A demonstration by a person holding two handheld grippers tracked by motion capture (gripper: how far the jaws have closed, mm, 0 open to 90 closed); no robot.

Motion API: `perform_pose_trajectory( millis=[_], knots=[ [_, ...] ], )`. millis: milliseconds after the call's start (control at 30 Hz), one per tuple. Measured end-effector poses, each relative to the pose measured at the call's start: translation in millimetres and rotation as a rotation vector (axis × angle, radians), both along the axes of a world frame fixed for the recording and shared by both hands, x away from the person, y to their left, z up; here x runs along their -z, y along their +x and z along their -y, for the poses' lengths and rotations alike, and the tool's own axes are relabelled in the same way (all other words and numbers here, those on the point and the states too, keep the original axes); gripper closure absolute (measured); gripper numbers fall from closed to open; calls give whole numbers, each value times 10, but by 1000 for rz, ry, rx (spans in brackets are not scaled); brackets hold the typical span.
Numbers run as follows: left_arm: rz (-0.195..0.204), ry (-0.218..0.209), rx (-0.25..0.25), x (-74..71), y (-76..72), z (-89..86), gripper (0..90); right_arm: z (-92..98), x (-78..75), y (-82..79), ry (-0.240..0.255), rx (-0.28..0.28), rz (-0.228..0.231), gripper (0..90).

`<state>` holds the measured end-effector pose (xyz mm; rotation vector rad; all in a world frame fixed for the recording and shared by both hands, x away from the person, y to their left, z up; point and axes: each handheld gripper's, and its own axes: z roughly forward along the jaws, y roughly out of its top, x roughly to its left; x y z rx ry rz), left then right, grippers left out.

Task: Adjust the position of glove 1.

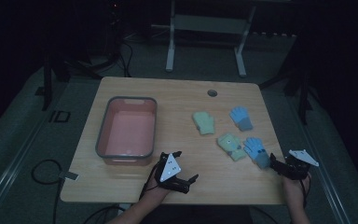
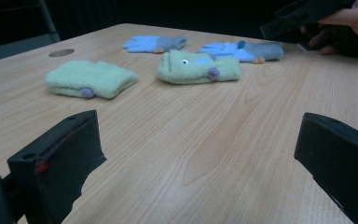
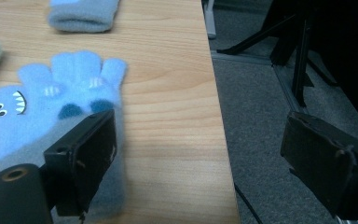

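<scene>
Left hand-held gripper (image 1: 189, 179) is held low over the counter (image 1: 177, 93) near its front edge, about mid-width, pointed toward the right side. Jaws are seen spread wide in the left gripper view, nothing between them, only bare wood below.

Right hand-held gripper (image 1: 274, 162) is held at the front right corner, partly past the right edge. Jaws are seen spread in the right gripper view; one jaw is over the cuff of the near blue glove (image 3: 51, 121), the other hangs beyond the counter edge above the floor. Contact with the glove cannot be told. Nothing is pinched.

Four gloves are laid out on the right half. Near blue glove, monster face up, lies close to the right edge, just beside the near green glove (image 1: 231, 146); whether the two touch cannot be told. Far blue glove (image 1: 241, 118) lies further back by the right edge. Far green glove (image 1: 203, 122) lies left of it, apart from the others.

Pink bin (image 1: 103, 135) with grey rim is set on the left half, nothing seen inside.
</scene>
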<state>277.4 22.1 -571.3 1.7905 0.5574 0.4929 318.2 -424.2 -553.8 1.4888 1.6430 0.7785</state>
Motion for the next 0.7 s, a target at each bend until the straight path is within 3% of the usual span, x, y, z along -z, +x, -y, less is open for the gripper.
perform_pose_trajectory(
  millis=[333,500,700],
  knots=[
    [2,6,8,-1,-1,6,8,9,-63,-16,18,5,-52,106],
    [5,9,8,-1,-2,10,8,32,-93,-8,57,-7,-86,106],
    [12,14,6,0,-8,15,8,50,-216,13,72,-34,-105,105]
  ],
)
